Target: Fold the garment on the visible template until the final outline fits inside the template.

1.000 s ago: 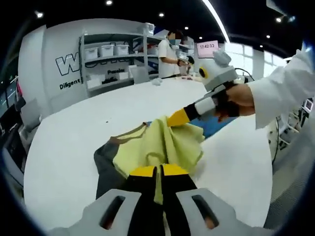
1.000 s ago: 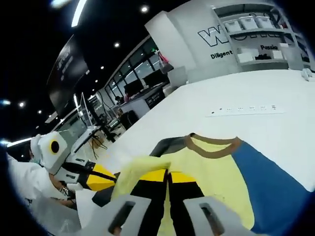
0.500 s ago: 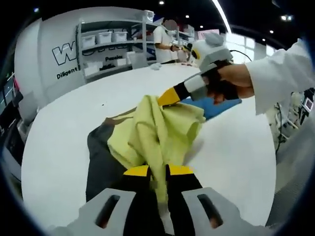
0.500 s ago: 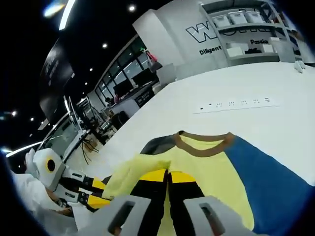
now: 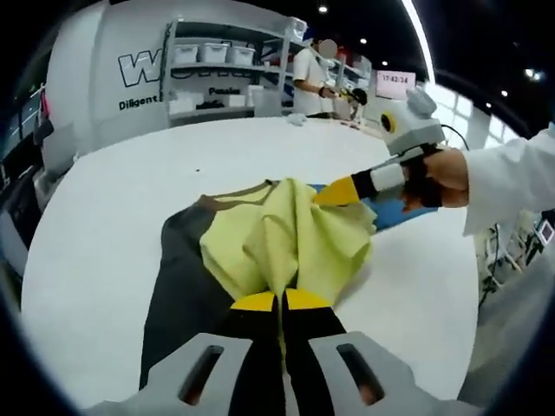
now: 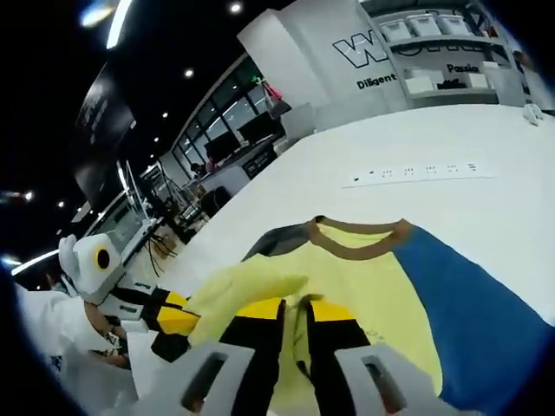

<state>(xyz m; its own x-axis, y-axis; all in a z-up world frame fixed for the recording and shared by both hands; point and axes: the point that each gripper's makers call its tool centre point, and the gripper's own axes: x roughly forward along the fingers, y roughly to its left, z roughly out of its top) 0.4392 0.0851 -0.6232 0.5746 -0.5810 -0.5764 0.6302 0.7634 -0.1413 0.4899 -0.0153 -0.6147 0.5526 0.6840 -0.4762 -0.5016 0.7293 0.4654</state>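
On the white table (image 5: 113, 217), both grippers, left (image 5: 279, 301) and right (image 6: 295, 305), stayed clamped on the garment (image 5: 286, 238), which had lowered slightly; the fold was progressing.

In the left gripper view the left claw (image 5: 280, 301) was closed, its yellow tips pressed together on the cloth. The right claw (image 5: 340, 191) came in from the right, held by a hand (image 5: 442, 176) in a white sleeve (image 5: 510, 178). In the right gripper view the right claw (image 6: 296, 309) stood slightly parted.
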